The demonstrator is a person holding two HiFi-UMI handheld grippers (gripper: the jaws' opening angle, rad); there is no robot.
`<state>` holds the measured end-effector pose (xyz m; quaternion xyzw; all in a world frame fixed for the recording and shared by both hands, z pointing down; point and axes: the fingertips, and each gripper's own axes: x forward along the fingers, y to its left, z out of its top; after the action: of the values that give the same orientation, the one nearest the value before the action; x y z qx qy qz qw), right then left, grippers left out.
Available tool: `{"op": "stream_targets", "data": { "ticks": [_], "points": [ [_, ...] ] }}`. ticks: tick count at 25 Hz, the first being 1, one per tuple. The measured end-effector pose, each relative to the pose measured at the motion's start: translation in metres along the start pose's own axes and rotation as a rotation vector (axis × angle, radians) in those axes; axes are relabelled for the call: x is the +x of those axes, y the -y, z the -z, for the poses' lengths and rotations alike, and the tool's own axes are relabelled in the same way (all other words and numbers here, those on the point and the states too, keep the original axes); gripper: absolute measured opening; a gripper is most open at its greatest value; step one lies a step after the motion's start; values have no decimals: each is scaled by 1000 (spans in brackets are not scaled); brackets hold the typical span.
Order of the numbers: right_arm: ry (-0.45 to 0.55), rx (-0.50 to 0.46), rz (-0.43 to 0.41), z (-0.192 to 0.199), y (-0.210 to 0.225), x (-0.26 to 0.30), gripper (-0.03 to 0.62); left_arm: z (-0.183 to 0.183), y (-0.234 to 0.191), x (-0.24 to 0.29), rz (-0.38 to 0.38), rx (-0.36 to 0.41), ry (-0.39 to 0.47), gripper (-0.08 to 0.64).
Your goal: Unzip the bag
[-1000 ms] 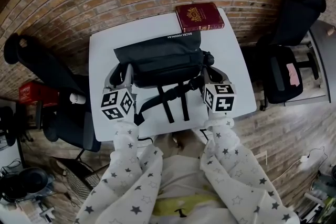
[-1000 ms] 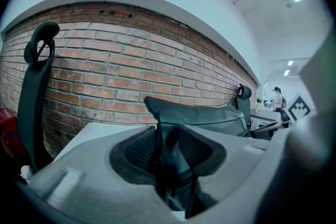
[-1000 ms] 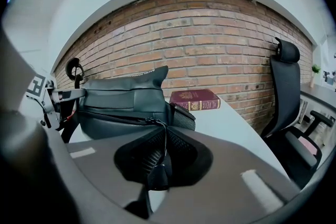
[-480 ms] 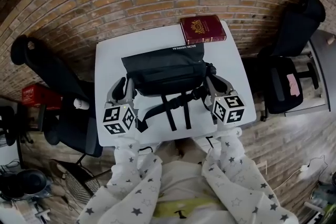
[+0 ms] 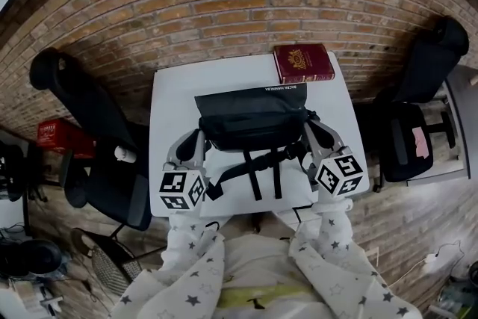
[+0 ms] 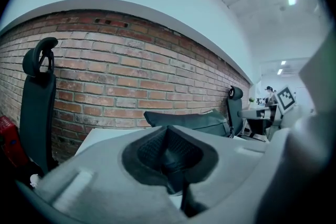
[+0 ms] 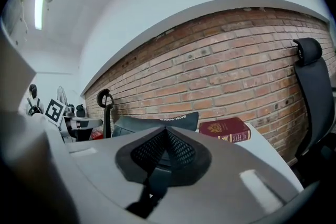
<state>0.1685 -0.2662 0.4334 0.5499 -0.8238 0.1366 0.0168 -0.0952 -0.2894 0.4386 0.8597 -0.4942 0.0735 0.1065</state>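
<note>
A black bag (image 5: 252, 116) lies on the white table (image 5: 173, 90), its straps (image 5: 258, 169) trailing toward me. My left gripper (image 5: 193, 143) sits by the bag's left end and my right gripper (image 5: 317, 132) by its right end. Both pairs of jaws have just been closing and now stand shut, and I see nothing between the pads. In the left gripper view the pads (image 6: 157, 147) meet with the bag (image 6: 189, 119) beyond them. In the right gripper view the pads (image 7: 178, 150) meet below the bag (image 7: 157, 124).
A dark red book (image 5: 303, 62) lies at the table's far right corner against the brick wall. Black office chairs stand to the left (image 5: 82, 108) and right (image 5: 429, 63) of the table. A red box (image 5: 56, 137) sits on the floor at left.
Both grippers' jaws were spread earlier and are now closed. Both hands have risen slightly beside the bag's ends. The bag still lies in the same spot on the table.
</note>
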Motion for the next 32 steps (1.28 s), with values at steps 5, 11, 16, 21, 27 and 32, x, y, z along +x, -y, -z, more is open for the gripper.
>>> {"op": "stream_targets", "data": {
  "ticks": [5,11,16,21,27,32],
  "points": [
    [50,2,-28,-21,-11,-1,8,-12,3,-7,27,3,19,-2],
    [124,20,-35,-43,-8,-6,8,-28,-2,-15,11,9,61,-2],
    [168,35,-34,-53,-10,-6,8,-40,-5,-22,-6,23,94,-2],
    [199,18,8,-60,-8,-8,8,-49,-8,-25,-28,40,116,-2],
    [213,18,13,-62,-7,-12,8,-53,-7,-26,-29,45,129,-2],
    [218,18,22,-63,-7,-15,8,-55,-6,-28,-28,50,135,-2]
  ]
}}
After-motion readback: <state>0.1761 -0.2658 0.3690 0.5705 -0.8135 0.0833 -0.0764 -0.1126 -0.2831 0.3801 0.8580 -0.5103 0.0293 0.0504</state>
